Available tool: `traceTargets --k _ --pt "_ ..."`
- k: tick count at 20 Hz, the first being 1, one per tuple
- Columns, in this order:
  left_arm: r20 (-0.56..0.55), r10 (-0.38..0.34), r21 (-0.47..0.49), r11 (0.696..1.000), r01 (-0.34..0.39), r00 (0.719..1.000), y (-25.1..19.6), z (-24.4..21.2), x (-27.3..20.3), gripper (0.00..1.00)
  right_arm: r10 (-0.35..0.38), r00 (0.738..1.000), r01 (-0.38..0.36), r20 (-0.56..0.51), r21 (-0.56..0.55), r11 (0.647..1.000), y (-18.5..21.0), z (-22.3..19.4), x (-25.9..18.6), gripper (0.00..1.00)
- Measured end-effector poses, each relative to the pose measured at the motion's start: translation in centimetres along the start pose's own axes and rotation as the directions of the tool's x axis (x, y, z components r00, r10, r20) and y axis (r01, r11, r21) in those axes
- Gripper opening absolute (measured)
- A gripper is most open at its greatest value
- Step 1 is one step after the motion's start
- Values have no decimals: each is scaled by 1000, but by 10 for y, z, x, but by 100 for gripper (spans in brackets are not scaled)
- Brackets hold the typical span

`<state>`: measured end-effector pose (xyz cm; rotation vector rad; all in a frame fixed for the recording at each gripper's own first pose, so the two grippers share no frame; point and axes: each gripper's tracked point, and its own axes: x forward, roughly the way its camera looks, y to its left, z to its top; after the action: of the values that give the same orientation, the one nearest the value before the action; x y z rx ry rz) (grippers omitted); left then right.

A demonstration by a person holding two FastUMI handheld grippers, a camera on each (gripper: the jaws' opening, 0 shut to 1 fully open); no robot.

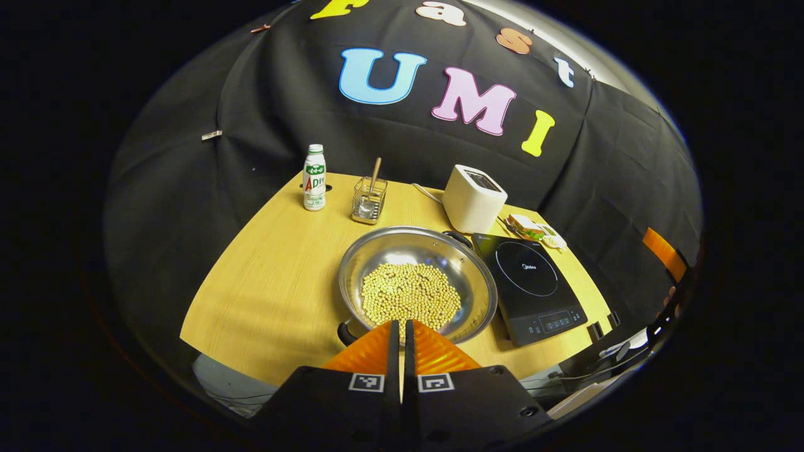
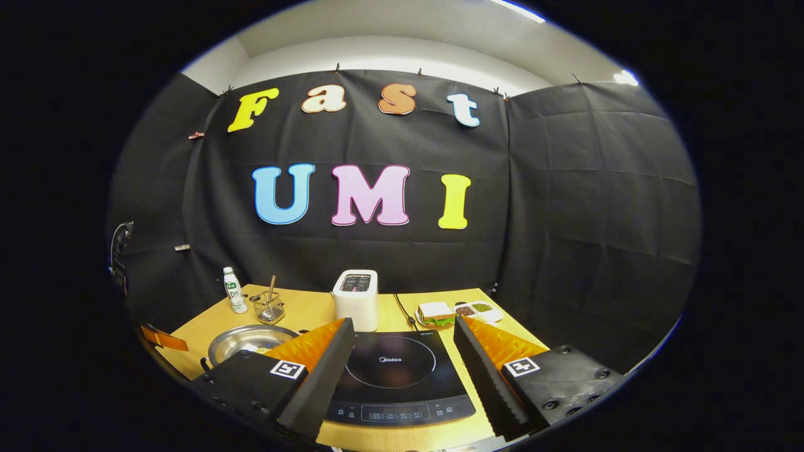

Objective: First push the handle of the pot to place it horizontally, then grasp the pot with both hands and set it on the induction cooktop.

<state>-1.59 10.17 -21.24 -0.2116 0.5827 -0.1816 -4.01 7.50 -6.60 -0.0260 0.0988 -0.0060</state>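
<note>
**Pot handles off the sideways line; left gripper nearest**

Left gripper view: the left gripper (image 1: 402,336) hangs above the near table edge, its 2 orange fingers pressed together with only a thin slit between them, holding nothing. Straight ahead of the tips sits the pot (image 1: 418,282), a wide steel pan with a heap of pale beans in the bottom, on the wooden table (image 1: 264,282). The pot touches or nearly touches the left edge of the induction cooktop (image 1: 534,282), which lies to its right.

Key relation: the pot has 2 dark loop handles. 1, the near handle (image 1: 345,333), shows just left of the fingertips; the other, the far handle (image 1: 458,237), sits at the back rim beside the toaster (image 1: 474,198). So the handle axis runs near-left to far-right, diagonal, not across.

Right gripper view: the right gripper (image 2: 402,358) has its fingers spread wide, empty, framing the cooktop surface. The pot lies off to its left.

Judgement: step 1 not yet done. The left gripper is the closer one to the near handle; a sideways nudge there would swing the axis toward horizontal.
</note>
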Motion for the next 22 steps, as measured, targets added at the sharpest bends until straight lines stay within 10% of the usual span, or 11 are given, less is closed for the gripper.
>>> traceTargets --k 12,22 --pt "-194 -146 -83 988 132 970 -21 -54 32 6 -16 999 16 -35 -3 1000 -12 -14 -8 99" --pt "-354 -89 31 994 107 931 -8 -87 64 5 -40 996 38 -80 -25 999 -28 -32 -15 98"
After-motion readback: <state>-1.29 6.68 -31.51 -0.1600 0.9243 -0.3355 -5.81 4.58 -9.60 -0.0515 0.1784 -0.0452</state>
